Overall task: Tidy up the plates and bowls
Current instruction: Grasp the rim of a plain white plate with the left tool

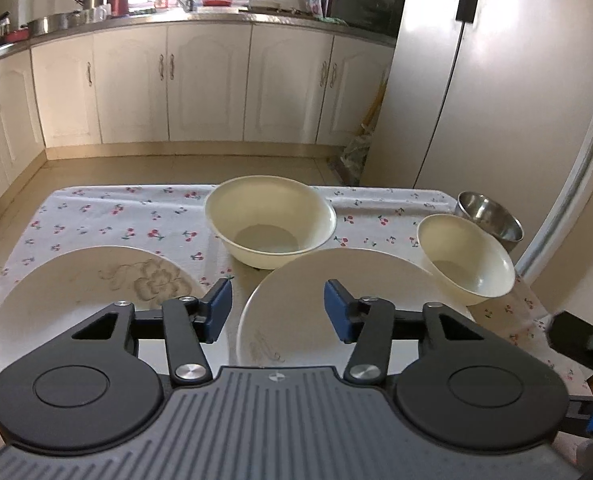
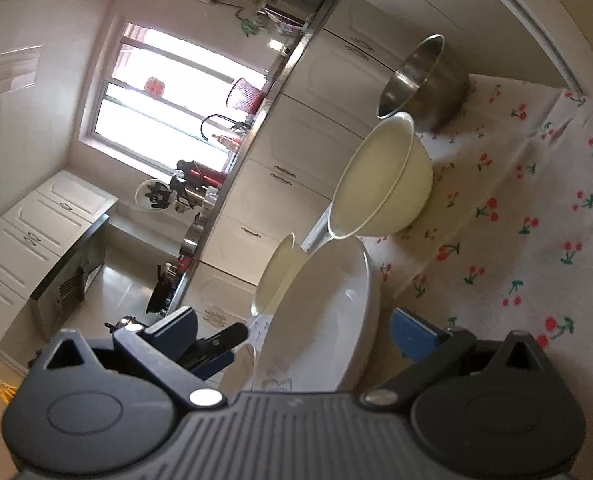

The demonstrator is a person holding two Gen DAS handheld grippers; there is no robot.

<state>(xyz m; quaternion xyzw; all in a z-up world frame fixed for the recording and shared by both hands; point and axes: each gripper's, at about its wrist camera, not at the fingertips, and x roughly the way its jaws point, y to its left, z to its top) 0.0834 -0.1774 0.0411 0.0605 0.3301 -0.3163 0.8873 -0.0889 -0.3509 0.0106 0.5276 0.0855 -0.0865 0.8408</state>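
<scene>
Two white plates lie on the cherry-print cloth: a flowered plate on the left and a plainer plate on the right. Behind them stand a large cream bowl, a smaller cream bowl and a steel bowl. My left gripper is open over the gap between the plates, with the right plate's left rim inside its span. In the rolled right wrist view, my right gripper is open, and the plate's near rim sits between its jaws, untouched by the pads.
The table's far edge drops to a tiled floor, with cream cabinets beyond and a fridge at the right. The right gripper's body shows at the table's right edge. Bare cloth lies beside the bowls.
</scene>
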